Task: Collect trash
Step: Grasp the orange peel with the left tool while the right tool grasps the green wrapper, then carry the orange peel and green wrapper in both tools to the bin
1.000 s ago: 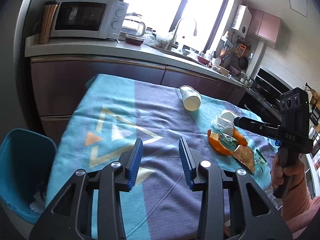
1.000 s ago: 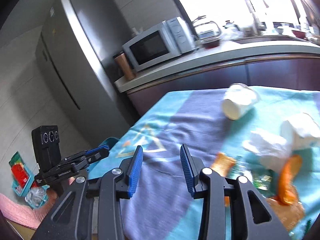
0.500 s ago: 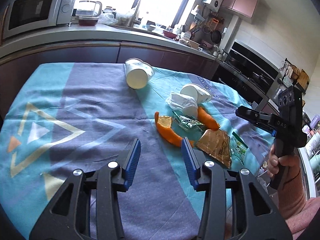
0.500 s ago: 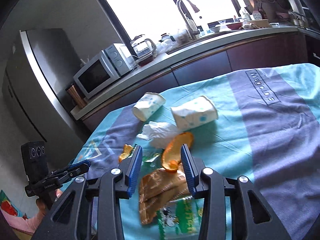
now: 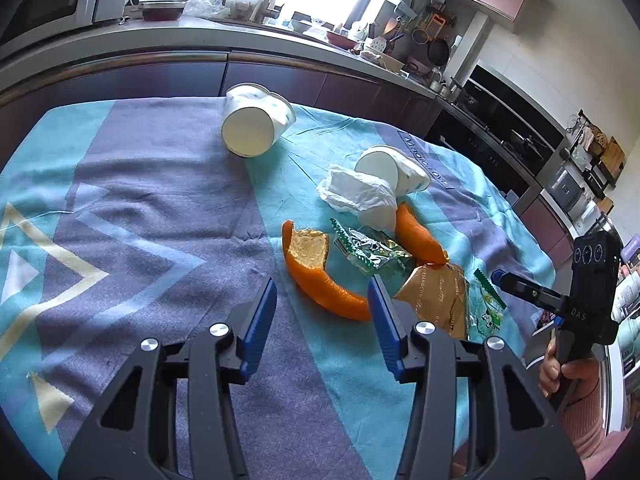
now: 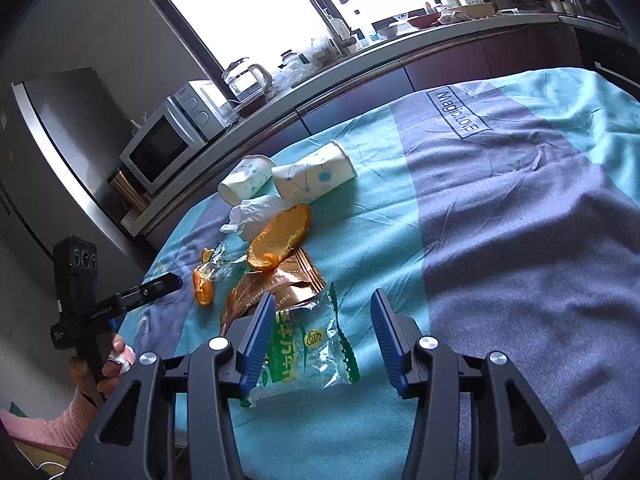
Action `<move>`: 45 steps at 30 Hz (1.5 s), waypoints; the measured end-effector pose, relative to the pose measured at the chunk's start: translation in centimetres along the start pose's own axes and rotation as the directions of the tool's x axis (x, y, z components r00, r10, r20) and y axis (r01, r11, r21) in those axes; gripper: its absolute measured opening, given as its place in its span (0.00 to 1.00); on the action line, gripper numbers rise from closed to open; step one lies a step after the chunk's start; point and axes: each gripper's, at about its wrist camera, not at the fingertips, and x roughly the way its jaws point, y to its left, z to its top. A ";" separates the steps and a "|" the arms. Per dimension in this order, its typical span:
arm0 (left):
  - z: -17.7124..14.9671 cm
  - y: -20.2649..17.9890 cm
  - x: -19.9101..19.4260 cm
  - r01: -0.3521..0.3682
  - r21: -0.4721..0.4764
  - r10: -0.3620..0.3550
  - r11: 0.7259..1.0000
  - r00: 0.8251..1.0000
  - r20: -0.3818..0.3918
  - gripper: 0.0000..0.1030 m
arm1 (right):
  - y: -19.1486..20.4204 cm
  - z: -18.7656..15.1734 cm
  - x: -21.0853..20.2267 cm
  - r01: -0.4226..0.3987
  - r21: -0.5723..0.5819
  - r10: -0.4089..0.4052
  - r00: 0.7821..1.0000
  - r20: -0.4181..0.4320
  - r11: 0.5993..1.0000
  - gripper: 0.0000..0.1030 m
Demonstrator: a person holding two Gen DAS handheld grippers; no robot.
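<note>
Left view: left gripper (image 5: 322,312) opening, empty, above orange peel (image 5: 320,280) on cloth (image 5: 160,200); right view: right gripper (image 6: 322,330) opening, empty, over green wrapper (image 6: 308,344) lying on the cloth.

Orange peel (image 5: 320,280), teal-purple cloth (image 5: 160,200)

cloth (image 5: 160,208): two cups (image 5: 256,124) at back | tissue (image 5: 352,192) before them | peels (image 5: 320,276), wrappers (image 6: 308,344) nearest

Both tools now over the litter

The left tool (image 5: 322,312) and right tool (image 6: 322,326) have swung in from the bench's edge, jaws opening; orange peel (image 5: 316,276) at 12 o'clock of the left.
</note>
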 end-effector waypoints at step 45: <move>-2.0 1.4 -4.1 -0.018 -0.050 0.018 0.999 1.000 -0.001 0.14 | 3.6 -1.1 -0.3 -0.199 -0.019 0.198 0.979 -0.036 0.980 0.07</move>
